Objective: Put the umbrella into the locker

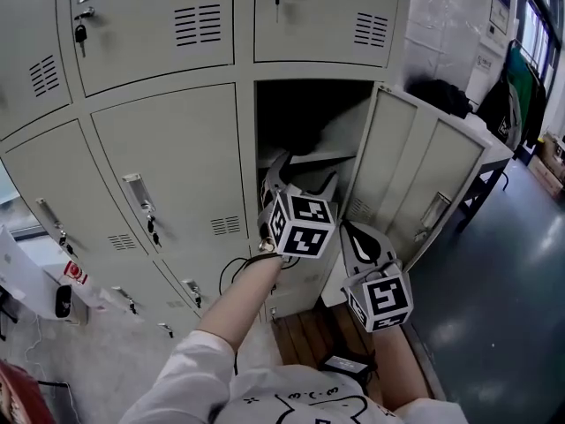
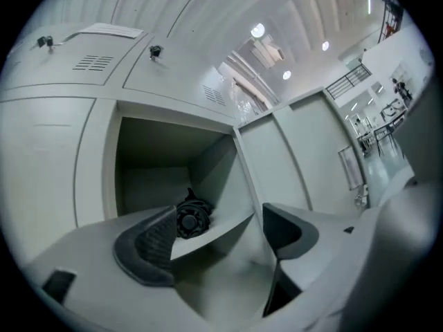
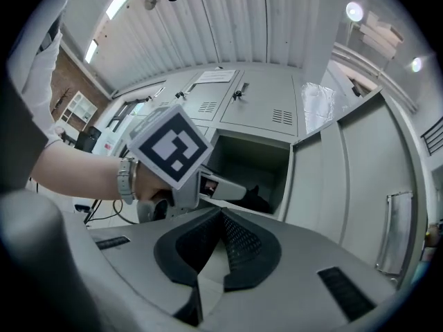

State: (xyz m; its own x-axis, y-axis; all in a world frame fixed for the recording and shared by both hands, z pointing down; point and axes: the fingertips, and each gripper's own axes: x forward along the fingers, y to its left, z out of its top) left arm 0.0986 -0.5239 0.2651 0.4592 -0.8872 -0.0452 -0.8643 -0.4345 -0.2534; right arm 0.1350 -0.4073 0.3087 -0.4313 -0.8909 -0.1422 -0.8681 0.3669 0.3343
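the umbrella (image 2: 194, 216), a dark bundle, lies on the shelf (image 2: 225, 227) inside the open locker (image 2: 208, 161), deeper in than the left gripper (image 2: 220, 232). in the left gripper view it shows at 10 o'clock from the gap, just past the left pad and untouched. those jaws stand wide, gripping nothing. the right gripper (image 3: 221, 244) has its jaws pressed together, holding nothing. its view puts the umbrella at 1 o'clock and the left gripper at 10 o'clock. the head view shows the swung-out door (image 1: 415, 175) at 3 o'clock of the opening, whose interior is too dark to show the umbrella.
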